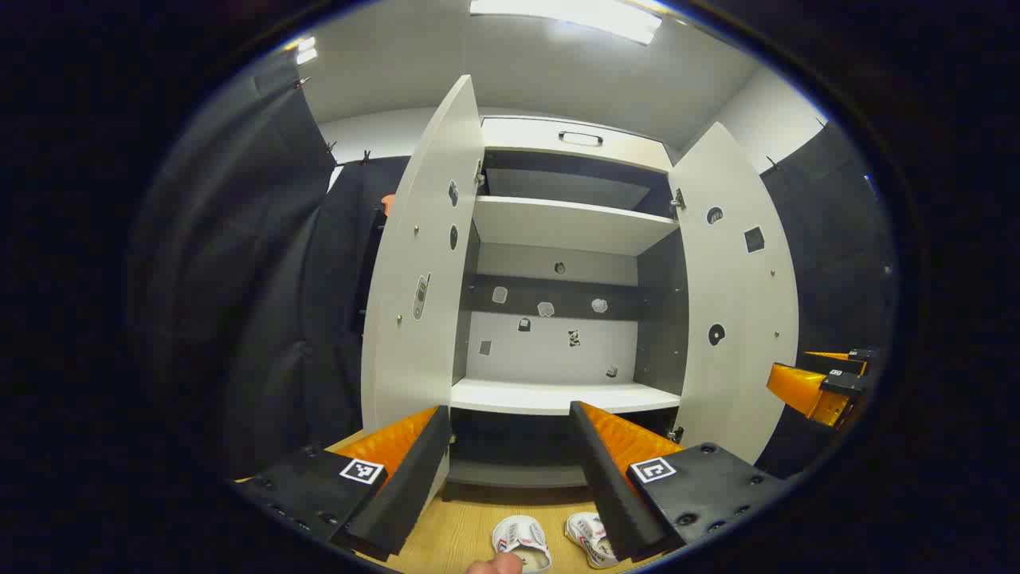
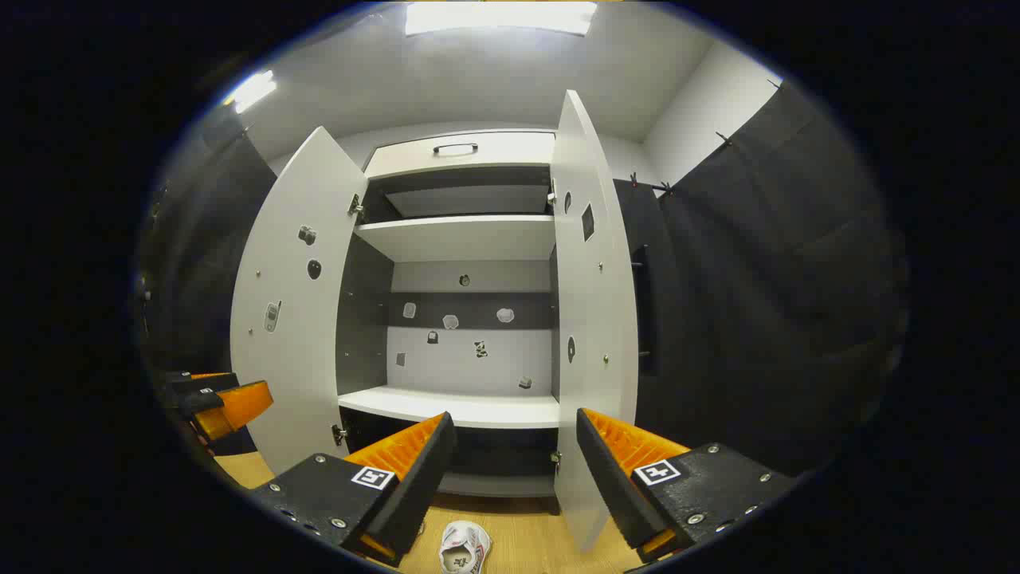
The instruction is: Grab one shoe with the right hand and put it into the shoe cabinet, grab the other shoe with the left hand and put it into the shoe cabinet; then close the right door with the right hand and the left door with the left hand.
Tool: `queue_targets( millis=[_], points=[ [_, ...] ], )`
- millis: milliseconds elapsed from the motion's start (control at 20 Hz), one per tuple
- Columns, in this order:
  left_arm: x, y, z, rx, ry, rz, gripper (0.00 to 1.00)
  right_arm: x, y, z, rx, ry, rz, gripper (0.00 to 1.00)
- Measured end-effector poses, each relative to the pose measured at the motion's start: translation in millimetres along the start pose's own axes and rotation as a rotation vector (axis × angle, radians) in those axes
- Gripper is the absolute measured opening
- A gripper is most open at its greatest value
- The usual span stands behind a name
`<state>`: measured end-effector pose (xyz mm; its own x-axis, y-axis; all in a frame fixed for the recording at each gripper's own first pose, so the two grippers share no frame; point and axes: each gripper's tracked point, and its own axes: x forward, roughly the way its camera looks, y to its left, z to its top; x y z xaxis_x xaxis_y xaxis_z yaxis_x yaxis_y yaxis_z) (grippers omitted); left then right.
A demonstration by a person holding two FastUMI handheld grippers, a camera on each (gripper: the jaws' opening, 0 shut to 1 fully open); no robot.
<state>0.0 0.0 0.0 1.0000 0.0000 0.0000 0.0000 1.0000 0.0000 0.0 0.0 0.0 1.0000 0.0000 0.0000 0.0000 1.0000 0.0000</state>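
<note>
A white shoe cabinet [image 1: 558, 231] stands ahead with both doors swung wide: left door [image 1: 422, 263], right door [image 1: 737, 295]. Its shelves [image 1: 550, 395] hold nothing. Two white shoes lie on the wooden floor below me: one shoe [image 1: 522, 542] and the other shoe [image 1: 590, 536], side by side. In the right gripper view one shoe [image 2: 464, 548] shows at the bottom. My left gripper [image 1: 510, 462] is open above the shoes, holding nothing. My right gripper [image 2: 514, 470] is open too, held above the floor. The right gripper [image 1: 821, 383] also appears at the far right of the left gripper view.
Black cloth walls [image 1: 263, 263] close in both sides of the cabinet. A drawer with a handle [image 1: 580, 138] tops the cabinet. The wooden floor [image 1: 462, 526] runs in front of it. A fingertip [image 1: 494, 566] pokes in at the bottom edge.
</note>
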Motion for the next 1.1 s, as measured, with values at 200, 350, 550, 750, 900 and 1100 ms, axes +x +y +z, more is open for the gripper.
queue_targets(
  millis=[200, 350, 550, 750, 900, 1100],
  points=[
    [-1, -1, -2, -0.006, 0.008, -0.003, 0.97, 0, 1, 0, 0.009, -0.002, 0.000, 0.94],
    [0, 0, -1, -0.001, 0.008, -0.003, 0.97, 0, 1, -1, 0.004, 0.002, -0.003, 0.93],
    [0, 0, -2, 0.008, 0.007, -0.005, 0.96, 0, 3, -5, -0.001, 0.013, -0.001, 0.94],
    [-1, -2, -1, 0.019, 0.005, -0.011, 0.96, 0, 4, -2, 0.005, 0.008, -0.001, 0.93],
    [-2, -2, 0, 0.028, -0.003, -0.012, 0.96, 0, 6, 0, 0.001, 0.003, 0.000, 0.93],
    [-3, 1, 2, 0.025, -0.008, -0.008, 0.96, 1, 11, 5, -0.007, -0.009, 0.011, 0.93]
  ],
)
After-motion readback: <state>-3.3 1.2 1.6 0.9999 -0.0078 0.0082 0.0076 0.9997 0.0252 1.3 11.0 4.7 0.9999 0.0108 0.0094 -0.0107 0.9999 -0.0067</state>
